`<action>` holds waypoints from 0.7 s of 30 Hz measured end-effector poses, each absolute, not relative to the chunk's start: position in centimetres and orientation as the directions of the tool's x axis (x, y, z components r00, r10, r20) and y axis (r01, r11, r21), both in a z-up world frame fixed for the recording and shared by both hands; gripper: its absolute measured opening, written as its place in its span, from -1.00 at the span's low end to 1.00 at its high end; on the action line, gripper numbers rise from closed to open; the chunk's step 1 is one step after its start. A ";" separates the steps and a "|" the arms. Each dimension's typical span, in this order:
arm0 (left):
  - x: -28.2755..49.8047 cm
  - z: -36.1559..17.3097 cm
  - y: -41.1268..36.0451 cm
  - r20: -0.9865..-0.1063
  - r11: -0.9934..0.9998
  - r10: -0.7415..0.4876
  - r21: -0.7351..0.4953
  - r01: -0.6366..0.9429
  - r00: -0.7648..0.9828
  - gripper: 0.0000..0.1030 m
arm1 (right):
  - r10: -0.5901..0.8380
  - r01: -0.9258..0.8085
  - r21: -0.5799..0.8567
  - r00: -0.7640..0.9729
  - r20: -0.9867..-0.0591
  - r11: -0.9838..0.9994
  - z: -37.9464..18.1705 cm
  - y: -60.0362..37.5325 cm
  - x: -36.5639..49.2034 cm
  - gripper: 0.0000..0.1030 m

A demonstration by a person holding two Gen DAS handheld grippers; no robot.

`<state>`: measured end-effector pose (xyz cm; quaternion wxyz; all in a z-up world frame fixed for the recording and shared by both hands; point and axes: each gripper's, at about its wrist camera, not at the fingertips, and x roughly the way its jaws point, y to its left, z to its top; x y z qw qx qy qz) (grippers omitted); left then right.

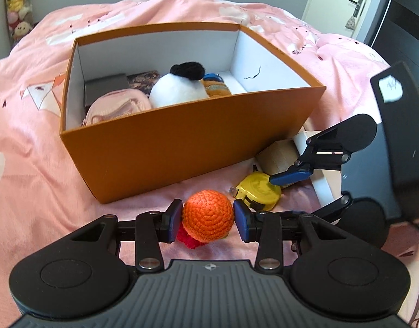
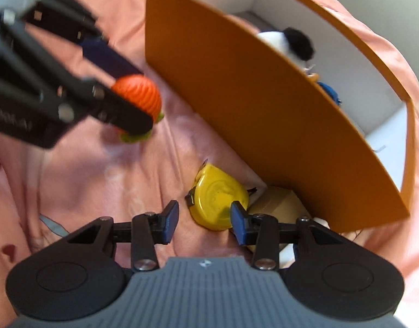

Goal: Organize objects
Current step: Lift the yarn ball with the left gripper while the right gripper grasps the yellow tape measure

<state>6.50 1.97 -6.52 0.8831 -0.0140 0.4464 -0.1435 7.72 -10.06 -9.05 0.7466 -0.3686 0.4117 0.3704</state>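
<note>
An orange crocheted ball toy with red and green trim sits between the pads of my left gripper, which is shut on it just above the pink bedspread; it also shows in the right wrist view. A yellow tape measure lies on the bed by the orange box. My right gripper is open, its fingers either side of the tape measure's near edge, not closed on it. The tape measure also shows in the left wrist view.
The open box holds a white and black plush, a pink pouch and other small items. A small cardboard box and a white box lie beside the tape measure. A door is at the back right.
</note>
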 end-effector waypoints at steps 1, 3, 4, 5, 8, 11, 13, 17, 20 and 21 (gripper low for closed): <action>6.6 -6.6 2.1 -0.787 0.959 -0.268 -0.159 0.236 0.556 -0.11 | 0.236 -0.858 -0.264 0.394 -0.888 0.440 -9.3 -9.8 7.7 -0.15; 6.9 -6.8 2.3 -0.791 0.958 -0.271 -0.170 0.230 0.549 -0.11 | 0.222 -0.862 -0.292 0.407 -0.886 0.414 -9.8 -9.4 7.6 -0.10; 7.0 -6.9 2.4 -0.793 0.958 -0.273 -0.174 0.227 0.544 -0.11 | 0.216 -0.863 -0.305 0.414 -0.884 0.403 -10.0 -9.2 7.6 -0.09; 7.1 -7.1 2.5 -0.795 0.958 -0.274 -0.178 0.224 0.540 -0.11 | 0.209 -0.863 -0.317 0.420 -0.883 0.393 -10.2 -9.0 7.6 -0.07; 7.4 -7.5 2.6 -0.802 0.958 -0.278 -0.188 0.218 0.529 -0.11 | 0.188 -0.864 -0.356 0.439 -0.878 0.355 -11.1 -8.5 7.3 0.00; 7.3 -7.6 2.7 -0.803 0.957 -0.281 -0.193 0.217 0.525 -0.11 | 0.181 -0.858 -0.408 0.475 -0.861 0.311 -11.9 -8.1 6.7 -0.01; 7.3 -7.5 2.7 -0.803 0.957 -0.281 -0.193 0.217 0.526 -0.11 | 0.181 -0.853 -0.415 0.484 -0.856 0.316 -11.8 -8.1 6.8 -0.12; 7.2 -7.3 2.8 -0.799 0.957 -0.281 -0.192 0.217 0.532 -0.11 | 0.200 -0.850 -0.380 0.470 -0.860 0.364 -10.7 -8.7 7.4 -0.33; 7.0 -6.8 2.8 -0.788 0.956 -0.286 -0.192 0.224 0.546 -0.11 | 0.213 -0.842 -0.377 0.479 -0.852 0.385 -9.6 -9.1 7.3 -0.42; 6.9 -6.7 2.8 -0.784 0.955 -0.289 -0.192 0.227 0.550 -0.11 | 0.219 -0.840 -0.368 0.477 -0.851 0.399 -9.2 -9.3 7.4 -0.45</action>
